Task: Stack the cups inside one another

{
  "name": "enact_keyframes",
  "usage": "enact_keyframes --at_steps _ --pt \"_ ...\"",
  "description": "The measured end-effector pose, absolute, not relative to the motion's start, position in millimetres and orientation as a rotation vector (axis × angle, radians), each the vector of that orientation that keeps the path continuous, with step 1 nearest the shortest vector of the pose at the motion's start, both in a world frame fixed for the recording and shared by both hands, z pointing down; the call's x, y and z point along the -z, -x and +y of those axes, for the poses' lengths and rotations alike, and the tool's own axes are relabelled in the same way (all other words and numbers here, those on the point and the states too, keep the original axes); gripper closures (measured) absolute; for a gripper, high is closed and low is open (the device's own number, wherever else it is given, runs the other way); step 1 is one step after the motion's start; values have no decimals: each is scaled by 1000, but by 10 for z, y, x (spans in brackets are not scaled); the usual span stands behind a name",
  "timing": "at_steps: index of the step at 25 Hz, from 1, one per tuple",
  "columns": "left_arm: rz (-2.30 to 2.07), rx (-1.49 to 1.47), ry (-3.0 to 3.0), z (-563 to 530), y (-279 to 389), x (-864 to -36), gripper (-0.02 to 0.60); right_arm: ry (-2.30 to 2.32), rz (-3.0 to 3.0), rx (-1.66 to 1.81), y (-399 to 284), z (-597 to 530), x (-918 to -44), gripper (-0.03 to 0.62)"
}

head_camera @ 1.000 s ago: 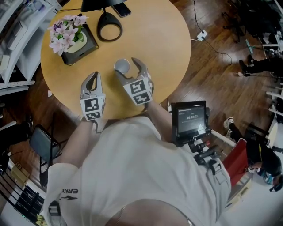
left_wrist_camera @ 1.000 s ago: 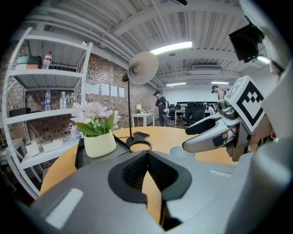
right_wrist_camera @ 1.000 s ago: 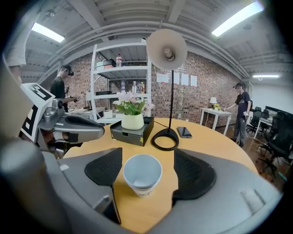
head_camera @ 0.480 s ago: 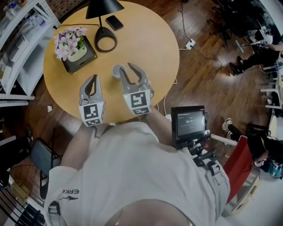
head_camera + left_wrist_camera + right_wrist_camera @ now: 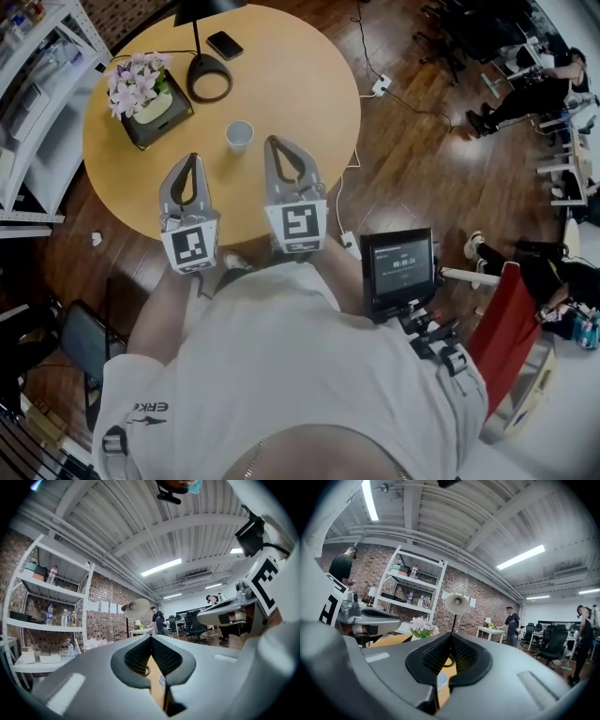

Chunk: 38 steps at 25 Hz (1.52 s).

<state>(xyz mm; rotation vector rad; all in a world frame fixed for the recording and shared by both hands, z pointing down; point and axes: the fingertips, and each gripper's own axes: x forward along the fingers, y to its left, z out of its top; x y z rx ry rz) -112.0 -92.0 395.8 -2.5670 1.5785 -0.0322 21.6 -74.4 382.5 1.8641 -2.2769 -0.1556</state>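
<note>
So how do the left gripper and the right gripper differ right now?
The right gripper reaches further over the table than the left gripper and sits right of the white cup, the left gripper left of it. The right gripper's jaws have just been closing with nothing between them; the left gripper's stand shut. Both are shut and empty.

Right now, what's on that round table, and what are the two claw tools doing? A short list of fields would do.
table: round, wooden
cup: white, upright, near the middle, touched by neither gripper
flowers: in a dark square pot, far left
lamp: round base beside the flowers
phone: lying flat beyond the lamp
left gripper: shut, empty, over the table's near edge
right gripper: shut, jaws just closed, nothing between them
</note>
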Motion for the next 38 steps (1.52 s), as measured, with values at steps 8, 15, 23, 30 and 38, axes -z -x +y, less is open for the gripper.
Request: enact_keyframes --at_steps 8,15,23,30,38 --pt "1576 20 2569 -588 990 -3915 580 -1854 -2322 170 -322 -453 -3713 580" --pt "1651 37 2538 -60 667 -3931 580 -1812 -2413 156 -656 53 -3633 580" --pt "1755 75 2493 597 411 -3967 580 -1734 -2509 92 -995 606 -3692 580" --pt "1721 74 2506 868 359 -3901 580 -1763 -2495 45 -1063 894 -3651 580" --pt "1594 102 2579 946 318 -3811 580 -1813 -2451 -53 -1015 1083 -3621 580"
